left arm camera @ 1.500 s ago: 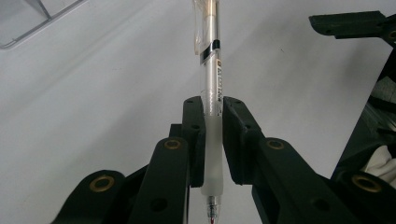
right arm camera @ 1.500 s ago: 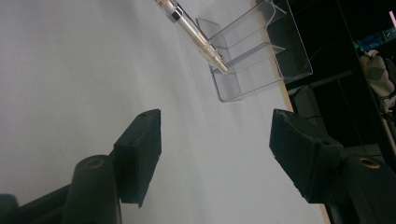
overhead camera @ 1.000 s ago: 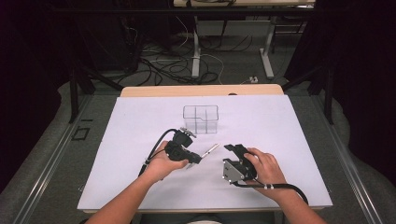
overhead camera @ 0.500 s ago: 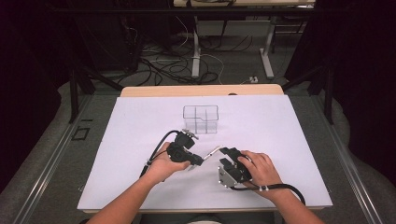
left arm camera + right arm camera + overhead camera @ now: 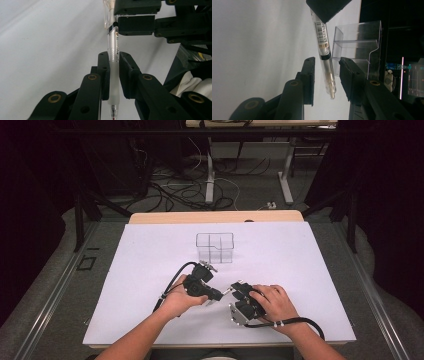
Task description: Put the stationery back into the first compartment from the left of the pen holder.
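Beyond your two grippers stands a clear plastic organiser (image 5: 215, 247) with stepped compartments, well apart from them on the white worktop (image 5: 125, 270), with nothing between. Your left gripper (image 5: 113, 75) is pinching a slim clear pen (image 5: 113, 50) by its frosted rubbery grip; the tip with red ink pokes out near the gripper's base. Your right gripper (image 5: 327, 75) stands spread around the pen's far end, its jaws having just been closing, pads not yet touching the barrel. The barrel carries a barcode label (image 5: 320, 28) and a black band. In the high view the pen is hard to make out between the grippers.
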